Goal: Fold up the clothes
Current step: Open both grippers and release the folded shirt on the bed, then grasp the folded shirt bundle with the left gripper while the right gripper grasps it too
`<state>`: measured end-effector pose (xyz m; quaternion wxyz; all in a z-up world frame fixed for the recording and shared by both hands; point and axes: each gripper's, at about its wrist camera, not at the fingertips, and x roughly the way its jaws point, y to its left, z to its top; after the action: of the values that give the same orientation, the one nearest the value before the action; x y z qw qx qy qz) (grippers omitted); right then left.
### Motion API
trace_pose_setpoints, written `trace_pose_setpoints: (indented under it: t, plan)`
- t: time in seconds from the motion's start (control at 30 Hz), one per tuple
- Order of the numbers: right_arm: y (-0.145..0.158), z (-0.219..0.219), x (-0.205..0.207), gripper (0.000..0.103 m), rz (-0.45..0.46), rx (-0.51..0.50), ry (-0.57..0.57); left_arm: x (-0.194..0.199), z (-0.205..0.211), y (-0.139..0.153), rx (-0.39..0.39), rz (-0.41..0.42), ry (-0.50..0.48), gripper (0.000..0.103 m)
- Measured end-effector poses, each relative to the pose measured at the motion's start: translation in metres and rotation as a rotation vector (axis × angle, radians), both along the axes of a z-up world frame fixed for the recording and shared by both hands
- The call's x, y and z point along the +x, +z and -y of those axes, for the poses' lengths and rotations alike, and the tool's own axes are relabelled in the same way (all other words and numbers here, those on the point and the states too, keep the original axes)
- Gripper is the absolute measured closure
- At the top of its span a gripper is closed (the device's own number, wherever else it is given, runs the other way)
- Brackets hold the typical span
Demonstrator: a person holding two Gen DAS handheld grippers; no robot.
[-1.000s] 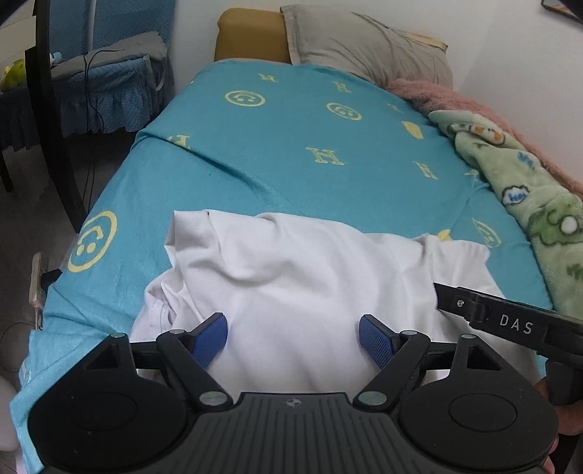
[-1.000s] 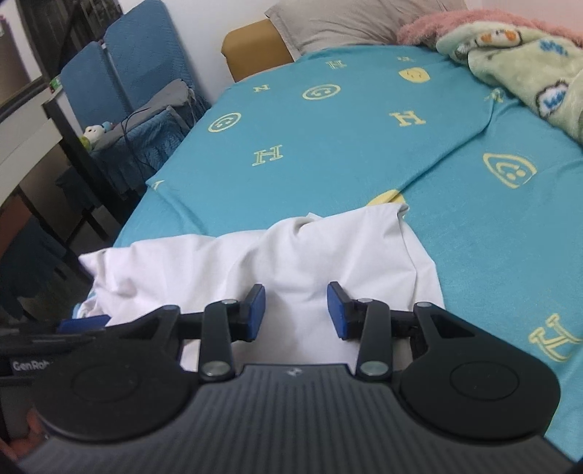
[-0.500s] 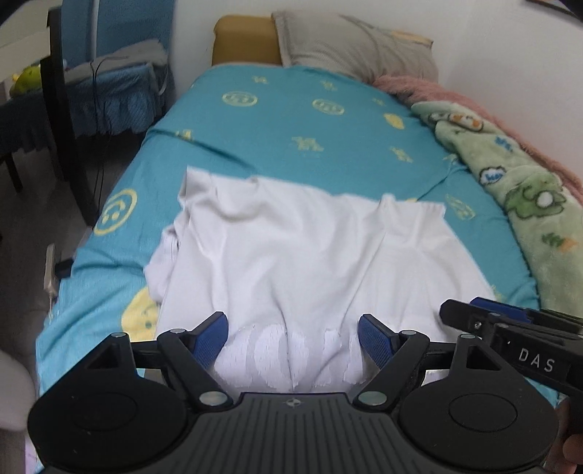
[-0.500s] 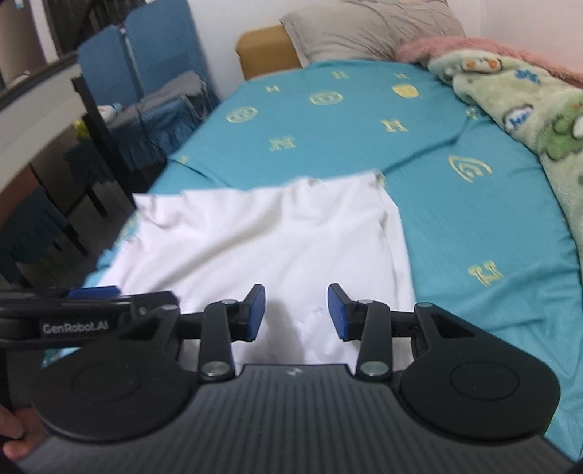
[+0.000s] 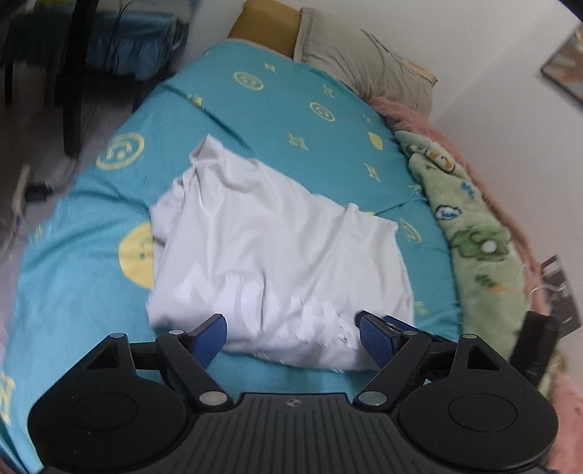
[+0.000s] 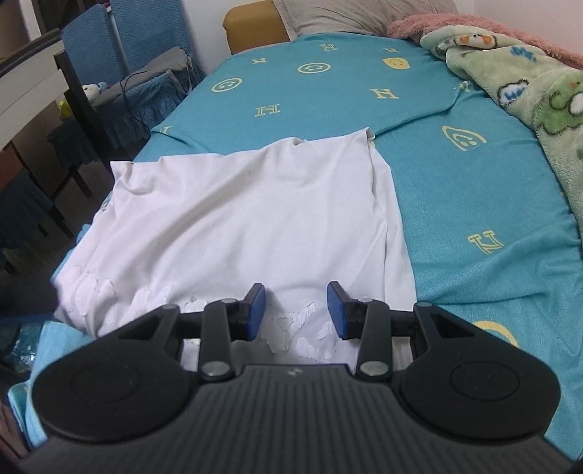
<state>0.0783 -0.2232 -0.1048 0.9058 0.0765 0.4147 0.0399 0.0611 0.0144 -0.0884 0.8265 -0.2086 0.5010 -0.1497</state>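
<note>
A white shirt [image 6: 247,226] lies spread on the bed's turquoise sheet [image 6: 473,189], which is printed with yellow smiley faces and letter H marks. Taking the shirt as the landmark: it is laid mostly flat, with soft wrinkles across the middle and a raised white print along the edge closest to the grippers. Its far edge is bunched a little at one corner, and in the left wrist view a sleeve looks tucked or crumpled along the side toward the room.

The left gripper [image 5: 293,337] hovers at the shirt's near edge, its blue-padded fingers [image 5: 209,339] spread wide apart with nothing between them; I cannot tell whether the pads touch the cloth. The right gripper [image 6: 296,310] hangs over the same near edge, above the print, its claw likewise released and empty, the pads standing apart with white fabric showing in the gap.

Beyond the shirt, at the head of the bed, rests a grey pillow [image 5: 368,69]. To the shirt's far side, against the wall, a green cartoon blanket [image 6: 524,84] lies heaped along the bed with a pink blanket [image 6: 473,27] behind it. On the shirt's other side, off the bed, stands a blue-covered chair [image 6: 138,54].
</note>
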Motion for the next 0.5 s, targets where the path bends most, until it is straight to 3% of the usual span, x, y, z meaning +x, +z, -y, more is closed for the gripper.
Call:
trace_pose_setpoints:
  t: [0.13,0.3,0.5]
  plan:
    - [0.0,-0.002,0.0,0.063,0.0,-0.013,0.0,-0.007,-0.014,-0.002,-0.125,-0.068,0.035,0.021]
    - [0.0,-0.003,0.0,0.063,0.001,-0.018,0.001,0.011,-0.022,-0.038,-0.239,-0.177,0.148,0.021]
    - [0.0,-0.005,0.001,0.063,-0.001,-0.02,-0.002,0.027,-0.036,-0.066,-0.368,-0.193,0.311,0.021]
